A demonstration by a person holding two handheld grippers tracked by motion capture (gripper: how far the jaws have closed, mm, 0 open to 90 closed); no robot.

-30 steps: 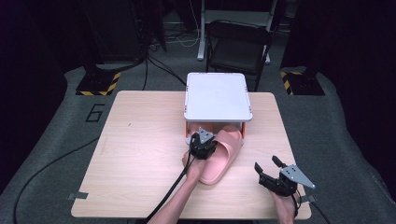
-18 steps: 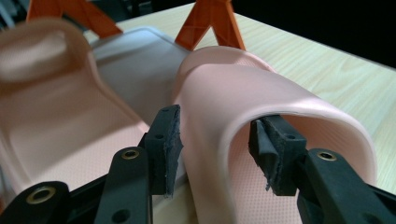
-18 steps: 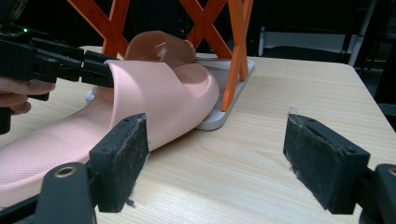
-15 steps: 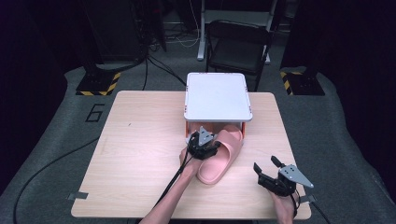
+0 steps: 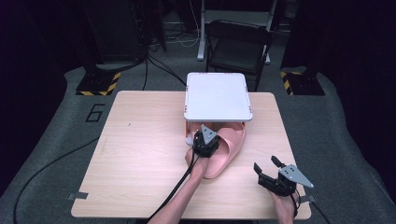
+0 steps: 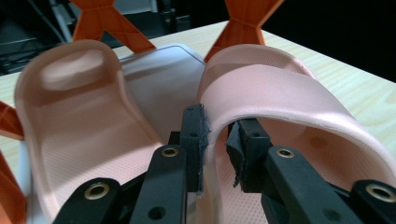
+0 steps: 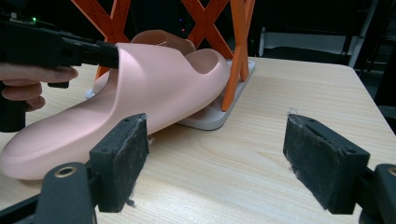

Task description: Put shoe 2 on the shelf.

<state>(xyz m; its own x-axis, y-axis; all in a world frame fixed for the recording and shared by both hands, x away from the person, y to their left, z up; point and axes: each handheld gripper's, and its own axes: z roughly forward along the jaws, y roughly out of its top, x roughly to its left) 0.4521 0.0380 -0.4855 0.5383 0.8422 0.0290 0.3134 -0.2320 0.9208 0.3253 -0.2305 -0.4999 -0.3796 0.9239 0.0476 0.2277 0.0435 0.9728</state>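
Observation:
A pink slipper (image 5: 225,154) lies on the table with its toe under the white rack (image 5: 217,95). My left gripper (image 5: 208,135) clamps the near edge of that slipper's strap (image 6: 280,88); its jaws have just been closing with the strap between the pads (image 6: 195,135). A second pink slipper (image 6: 79,107) rests beside it on the rack's grey base plate (image 6: 159,79). My right gripper (image 5: 265,164) hovers open near the table's front right corner, apart from the slipper (image 7: 140,88), nothing between its pads (image 7: 123,158).
Orange X-shaped legs (image 7: 238,56) carry the rack's white top. The wooden table (image 5: 140,154) has free surface to the left and front. A black chair (image 5: 243,46) stands behind the table, and cables trail on the floor.
The left gripper and the slipper it holds have edged slightly toward the rack. The right gripper has stayed where it was.

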